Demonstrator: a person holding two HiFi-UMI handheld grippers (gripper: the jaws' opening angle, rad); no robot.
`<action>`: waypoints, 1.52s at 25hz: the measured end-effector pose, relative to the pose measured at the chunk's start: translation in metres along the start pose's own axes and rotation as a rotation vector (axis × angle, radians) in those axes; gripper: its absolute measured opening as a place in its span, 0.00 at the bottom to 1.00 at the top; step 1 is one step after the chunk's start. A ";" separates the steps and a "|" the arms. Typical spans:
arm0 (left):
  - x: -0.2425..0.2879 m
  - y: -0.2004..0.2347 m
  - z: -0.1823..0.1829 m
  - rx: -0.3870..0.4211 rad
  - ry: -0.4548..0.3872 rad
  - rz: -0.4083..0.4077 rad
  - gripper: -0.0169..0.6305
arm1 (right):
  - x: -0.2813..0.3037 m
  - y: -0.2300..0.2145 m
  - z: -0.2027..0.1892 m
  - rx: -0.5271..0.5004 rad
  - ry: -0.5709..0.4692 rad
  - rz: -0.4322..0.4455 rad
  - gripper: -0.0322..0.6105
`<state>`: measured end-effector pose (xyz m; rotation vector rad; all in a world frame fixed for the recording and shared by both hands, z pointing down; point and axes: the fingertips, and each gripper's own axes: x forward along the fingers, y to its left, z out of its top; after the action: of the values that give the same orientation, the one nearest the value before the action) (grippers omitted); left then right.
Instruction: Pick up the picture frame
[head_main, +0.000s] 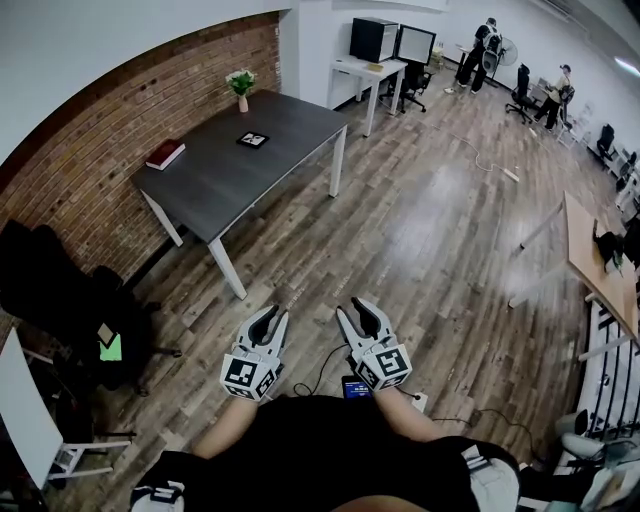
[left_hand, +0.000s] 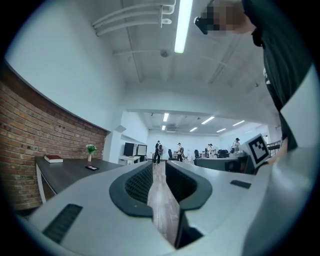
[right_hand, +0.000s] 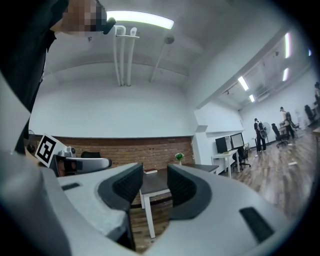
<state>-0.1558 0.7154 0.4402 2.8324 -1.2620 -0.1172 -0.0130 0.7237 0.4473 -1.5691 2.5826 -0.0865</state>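
Note:
The picture frame (head_main: 252, 139) is small and dark and lies flat on the dark grey table (head_main: 230, 180) by the brick wall, far ahead and to the left. Low in the head view, both grippers are held close to the person's body over the wood floor, well short of the table. My left gripper (head_main: 268, 320) is open by a narrow gap and holds nothing. My right gripper (head_main: 358, 314) is open a little wider and is also empty. The left gripper view shows the frame (left_hand: 91, 168) as a tiny dark shape on the table (left_hand: 70, 175). The right gripper (right_hand: 155, 182) points at the table (right_hand: 157, 181).
A red book (head_main: 165, 154) and a small potted plant (head_main: 241, 83) also sit on the table. Black chairs (head_main: 70, 300) stand at the left. A white desk with monitors (head_main: 385, 45) and several people are at the far end. A wooden table (head_main: 595, 265) is at the right.

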 end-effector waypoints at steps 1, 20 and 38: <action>0.002 -0.002 0.000 -0.010 -0.006 0.009 0.14 | -0.004 -0.006 -0.001 0.004 0.002 -0.005 0.29; 0.025 -0.014 -0.033 -0.052 0.077 0.066 0.16 | -0.017 -0.054 -0.032 0.052 0.061 -0.001 0.29; 0.196 0.131 -0.052 -0.161 0.067 0.058 0.16 | 0.167 -0.163 -0.018 -0.003 0.096 -0.019 0.29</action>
<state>-0.1174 0.4820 0.4904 2.6393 -1.2590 -0.1156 0.0518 0.5000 0.4717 -1.6303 2.6408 -0.1639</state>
